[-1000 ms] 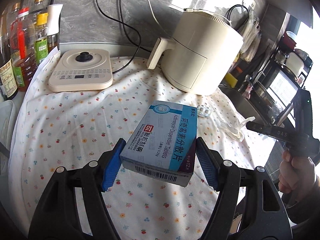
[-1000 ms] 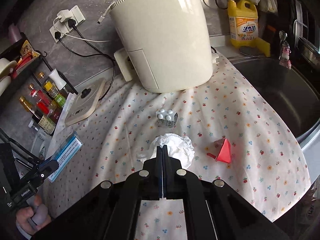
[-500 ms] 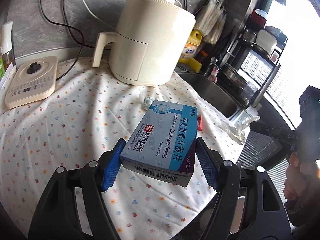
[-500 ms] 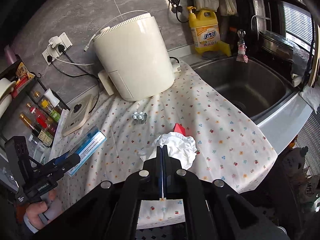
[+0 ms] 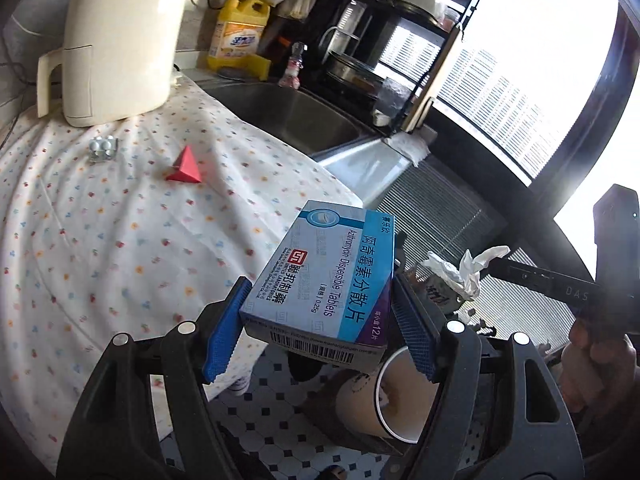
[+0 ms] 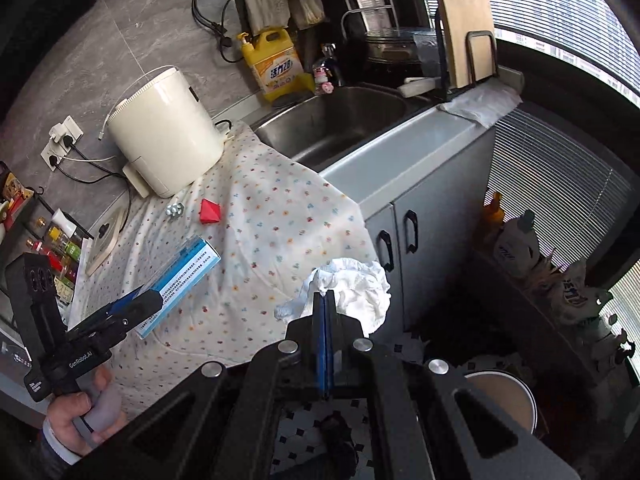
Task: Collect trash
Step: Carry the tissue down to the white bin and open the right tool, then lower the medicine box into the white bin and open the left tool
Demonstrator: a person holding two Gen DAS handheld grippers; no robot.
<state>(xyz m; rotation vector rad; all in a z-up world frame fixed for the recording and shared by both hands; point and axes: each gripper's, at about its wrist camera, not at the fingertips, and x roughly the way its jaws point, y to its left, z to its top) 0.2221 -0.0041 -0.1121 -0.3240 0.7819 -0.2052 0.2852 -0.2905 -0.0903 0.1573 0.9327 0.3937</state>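
Right now you hold trash in both hands, off the edge of the bench. Your left claw is clenched across the box, its blue pads pressing the two long sides, and the box hangs in the air past the cloth edge, above the tiled floor. Your right claw is pinched tight on the tissue, which bunches out beyond the tips; in the left view the tissue hangs just right of the box.

Below you, a round bin with a pale lining stands on the floor, near the cabinet. In the left view the bin sits right under the box, so I judge the drop is the step in hand, and neither piece has gone in yet.

Two bits of trash are left on the cloth: a red wrapper, folded into a triangle, and a blister pack, both near the cream appliance. They lie near each other but apart.

So you are roughly halfway: two pieces lifted and not yet dropped, two untouched. Line each claw over the bin mouth before you let go, since the light tissue may drift and the box could catch the rim
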